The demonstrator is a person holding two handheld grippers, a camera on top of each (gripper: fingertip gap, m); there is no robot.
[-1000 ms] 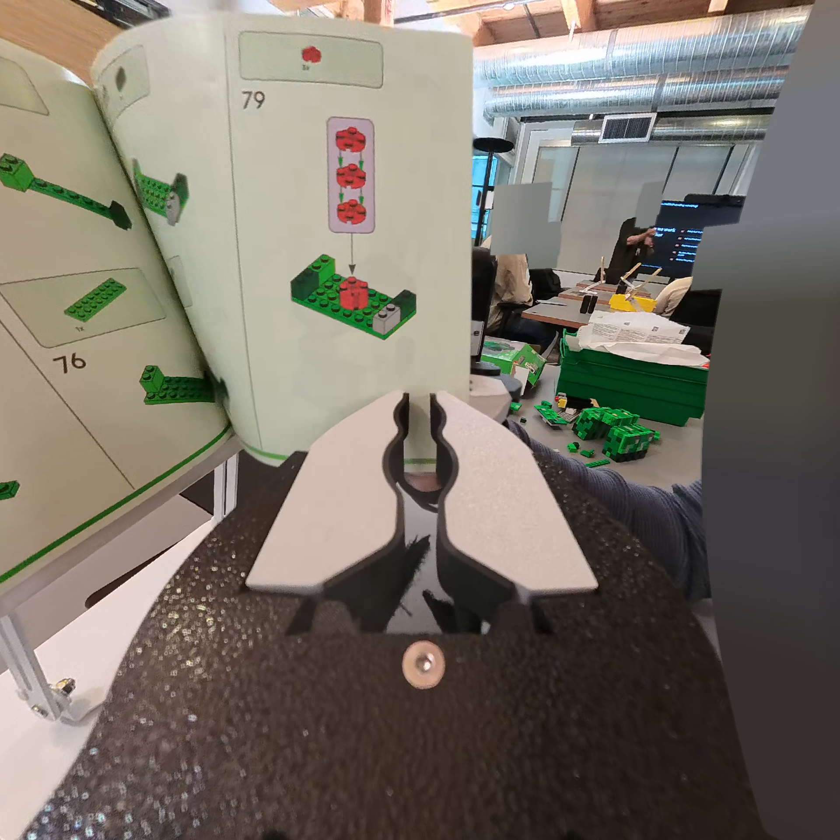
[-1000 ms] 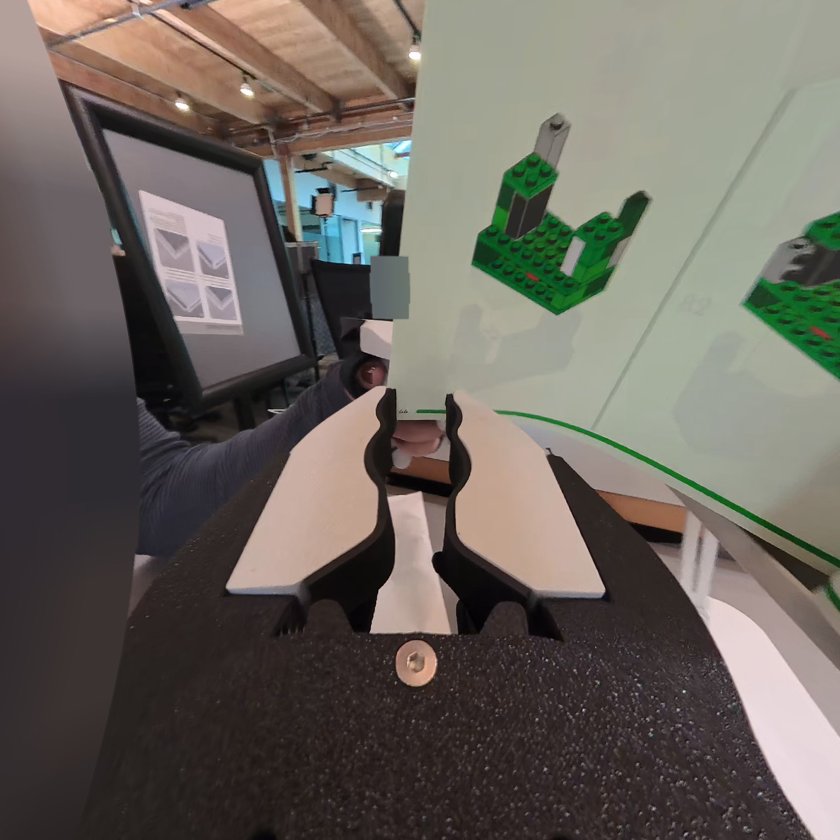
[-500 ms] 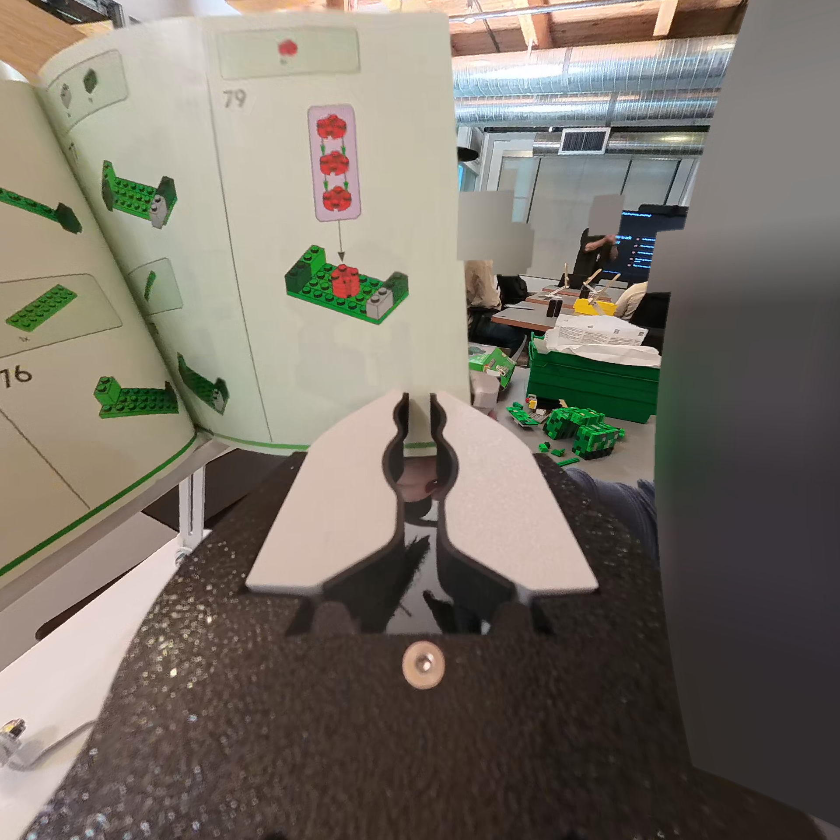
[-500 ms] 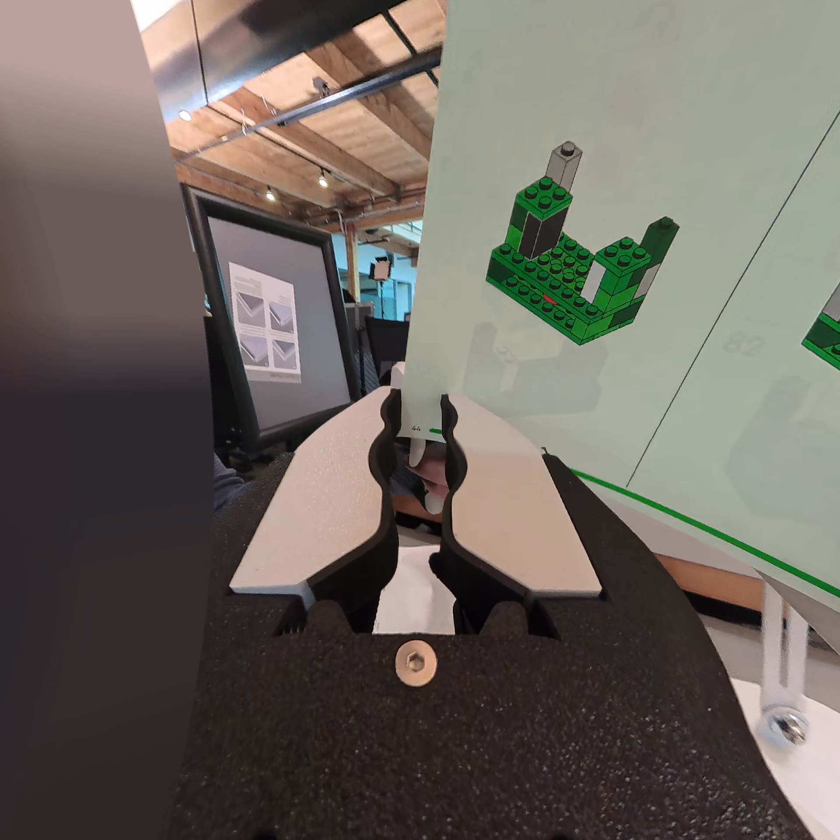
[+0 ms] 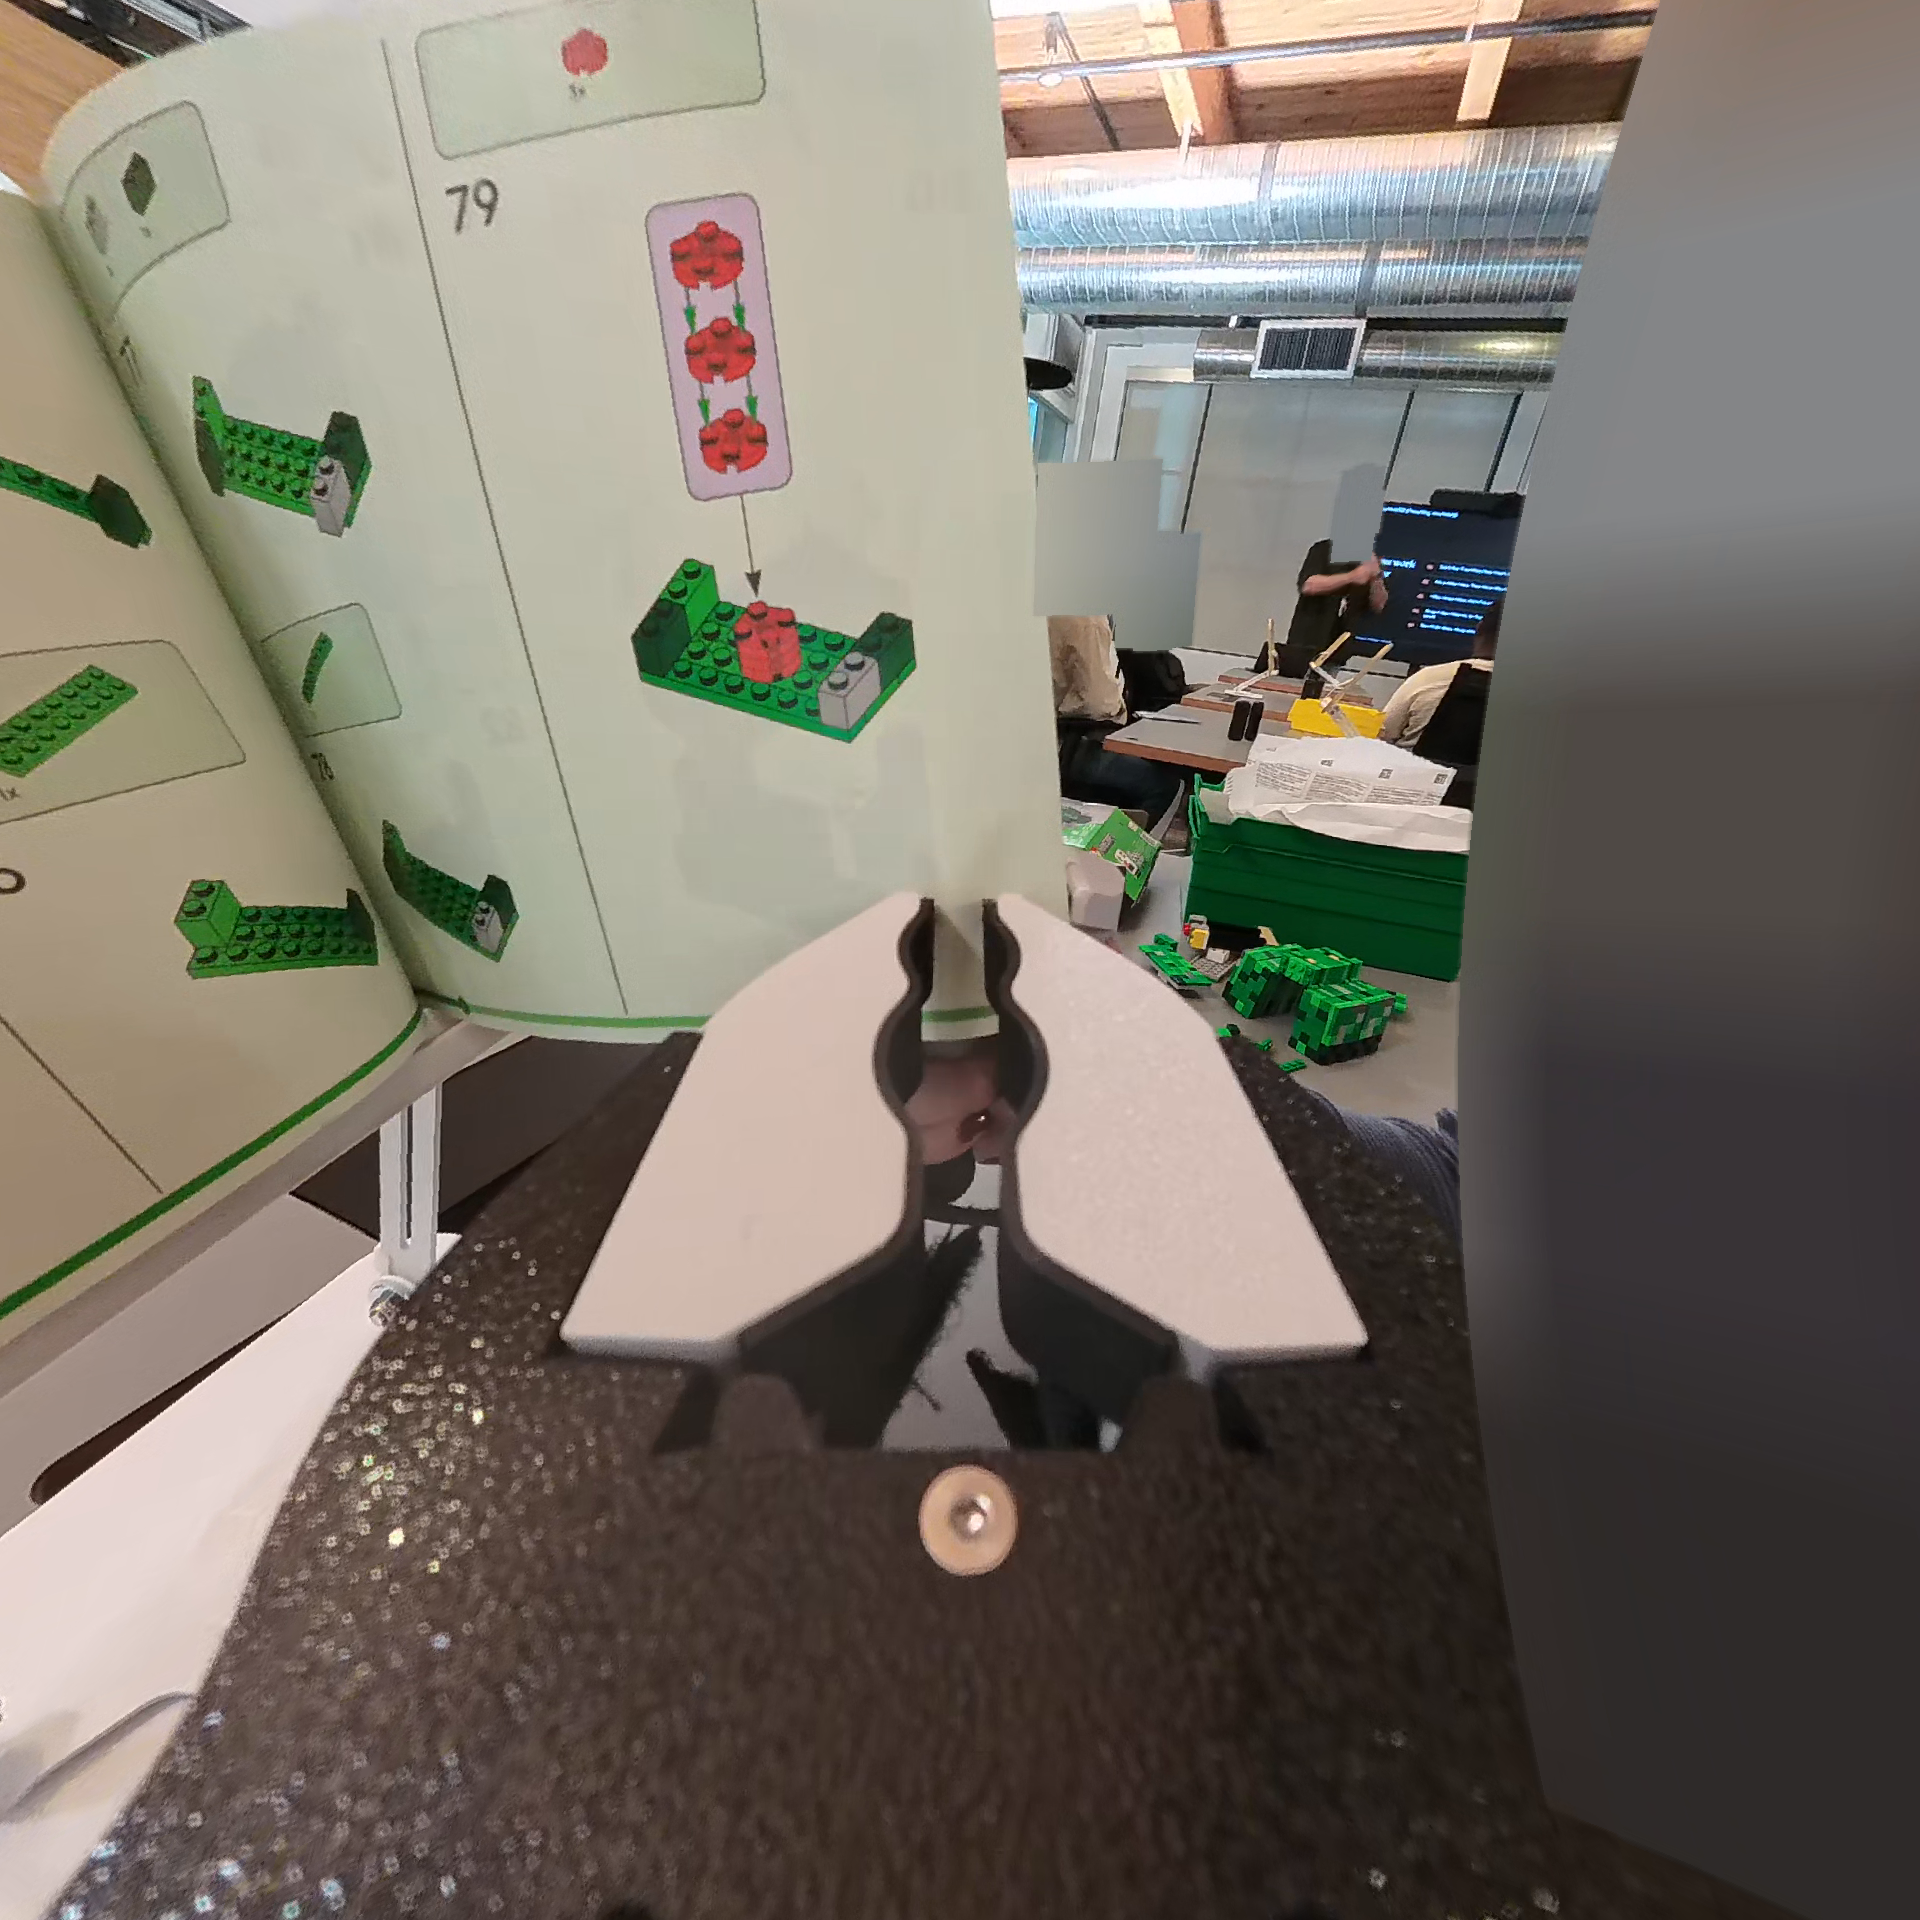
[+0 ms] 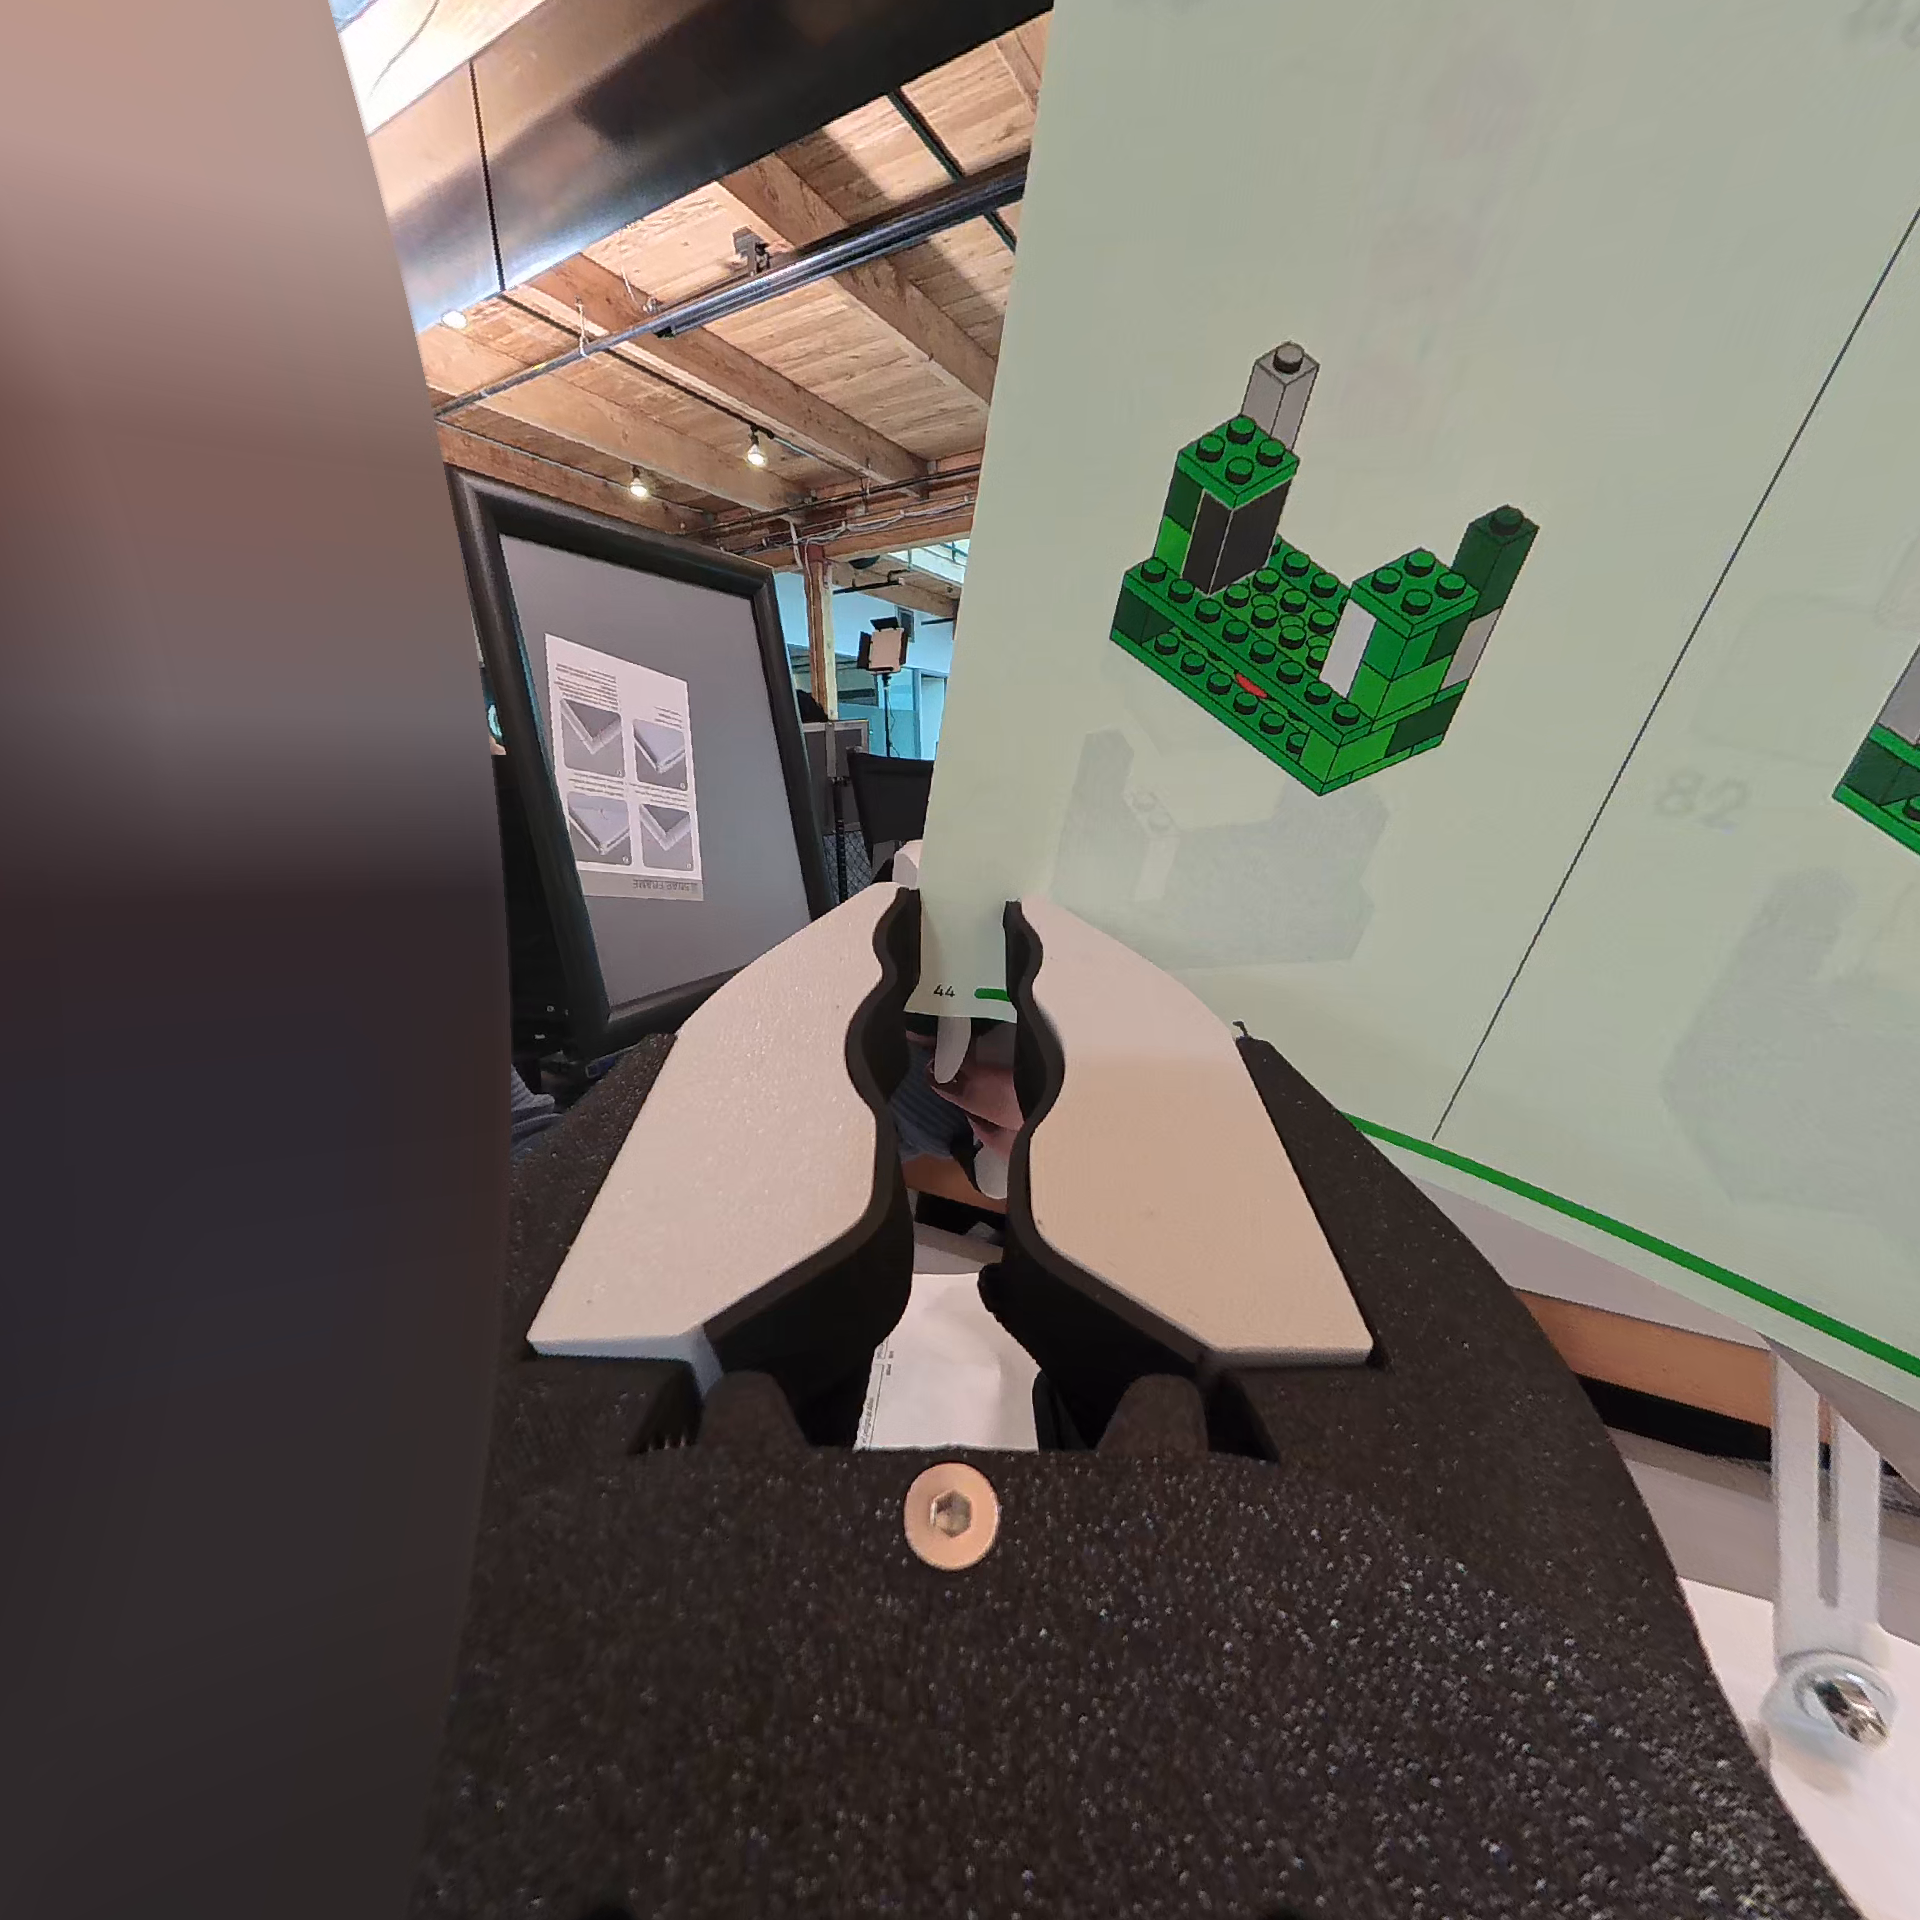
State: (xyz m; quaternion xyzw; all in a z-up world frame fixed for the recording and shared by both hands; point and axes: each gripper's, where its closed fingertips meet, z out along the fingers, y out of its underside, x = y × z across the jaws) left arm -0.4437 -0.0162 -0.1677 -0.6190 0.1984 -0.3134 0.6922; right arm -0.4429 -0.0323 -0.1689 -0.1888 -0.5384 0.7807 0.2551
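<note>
An open brick-building instruction booklet rests on a tilted white stand. One pale green page is lifted and curled upright. My left gripper is shut on that page's lower free corner. The page's other side fills the right wrist view, where my right gripper is shut on the same lower corner. A person's hand shows just behind the fingertips and also appears in the right wrist view.
The stand's white metal leg and bolted foot sit on a white table. A green bin and green brick model lie beyond. A framed screen stands left. Blurred dark panels flank both views. Left and right tips are no more than a few centimetres apart.
The lifted page has swung further over and curls more. Both grippers have moved with it, keeping hold of its lower corner; the right view now looks more steeply upward.
</note>
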